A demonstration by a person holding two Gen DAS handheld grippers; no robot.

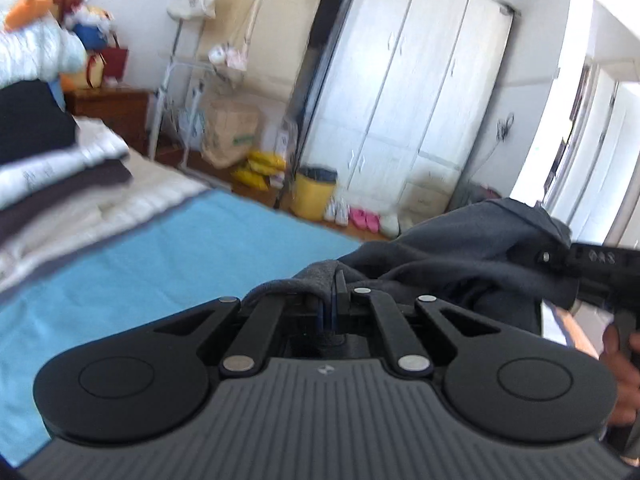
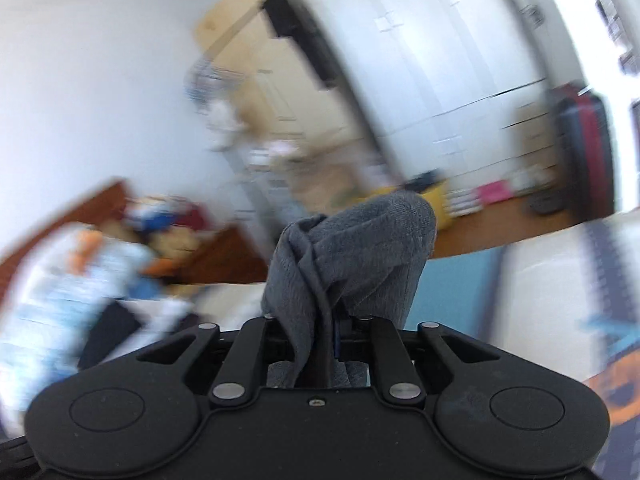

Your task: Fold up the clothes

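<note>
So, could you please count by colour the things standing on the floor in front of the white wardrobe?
Yellow: 1, the yellow plastic bin
Pink: 1 pair, the pink slippers
White: 1 pair, the white shoes
Total: 3 kinds; other blurred items there cannot be counted.

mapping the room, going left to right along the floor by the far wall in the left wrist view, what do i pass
yellow bags → yellow bin → white shoes → pink slippers
</note>
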